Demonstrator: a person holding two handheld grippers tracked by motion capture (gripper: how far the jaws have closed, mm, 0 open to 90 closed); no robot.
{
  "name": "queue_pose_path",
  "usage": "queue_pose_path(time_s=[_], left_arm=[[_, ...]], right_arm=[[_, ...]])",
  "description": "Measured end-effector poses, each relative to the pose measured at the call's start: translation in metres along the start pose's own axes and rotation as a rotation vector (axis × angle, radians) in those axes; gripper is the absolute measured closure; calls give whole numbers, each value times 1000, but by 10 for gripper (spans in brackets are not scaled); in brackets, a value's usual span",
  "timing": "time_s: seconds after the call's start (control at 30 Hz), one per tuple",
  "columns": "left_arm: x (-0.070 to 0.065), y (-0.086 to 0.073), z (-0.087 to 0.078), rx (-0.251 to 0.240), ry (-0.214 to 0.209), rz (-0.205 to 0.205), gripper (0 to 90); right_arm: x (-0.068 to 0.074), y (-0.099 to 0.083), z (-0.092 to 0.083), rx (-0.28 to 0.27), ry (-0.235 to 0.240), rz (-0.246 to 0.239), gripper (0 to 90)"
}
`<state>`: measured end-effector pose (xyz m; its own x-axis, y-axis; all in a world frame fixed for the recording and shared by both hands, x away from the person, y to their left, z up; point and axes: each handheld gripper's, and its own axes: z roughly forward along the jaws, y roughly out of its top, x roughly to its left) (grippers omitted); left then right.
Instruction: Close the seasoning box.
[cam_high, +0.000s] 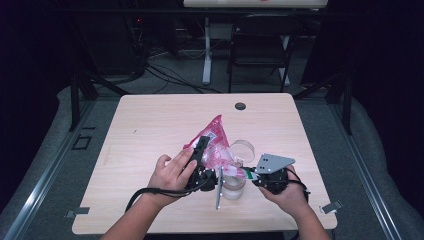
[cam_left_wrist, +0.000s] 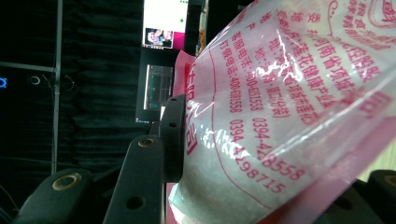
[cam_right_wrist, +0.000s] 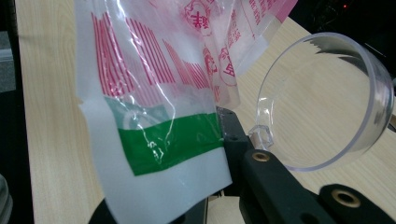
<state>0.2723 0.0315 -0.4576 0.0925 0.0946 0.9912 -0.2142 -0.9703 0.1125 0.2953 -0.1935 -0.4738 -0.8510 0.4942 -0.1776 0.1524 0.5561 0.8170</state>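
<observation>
Wide wooden table (cam_high: 150, 125), and right at its near middle the action: a pink-and-white printed plastic bag (cam_high: 212, 142) held up off the surface between both grippers. The bag's long axis runs on a slant, its pink sealed end pointing up and away from the person, its lower end dipping toward a clear round container (cam_high: 233, 186) that stands on the table just below. A clear lid (cam_high: 243, 148) lies on the table just beside the bag.

The left gripper (cam_high: 202, 150) has its jaws clamped around the bulging middle of the bag; in the left gripper view the black pad (cam_left_wrist: 173, 137) presses into the film. The right gripper (cam_high: 248, 174) is pinched tight on the bag's green-striped bottom corner (cam_right_wrist: 168, 144).

This looks like a pour into the container. To do it well, I'd say keep the low corner right over the mouth, tip the high end up slowly, and don't squeeze the belly harder, or the contents may spill past the rim.
</observation>
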Motion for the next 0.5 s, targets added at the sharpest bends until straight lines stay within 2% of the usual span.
queue_pose_path(time_s=[0.5], left_arm=[[0, 0, 0, -1, -3, -2, 653]], right_arm=[[0, -1, 2, 3, 2, 3, 900]])
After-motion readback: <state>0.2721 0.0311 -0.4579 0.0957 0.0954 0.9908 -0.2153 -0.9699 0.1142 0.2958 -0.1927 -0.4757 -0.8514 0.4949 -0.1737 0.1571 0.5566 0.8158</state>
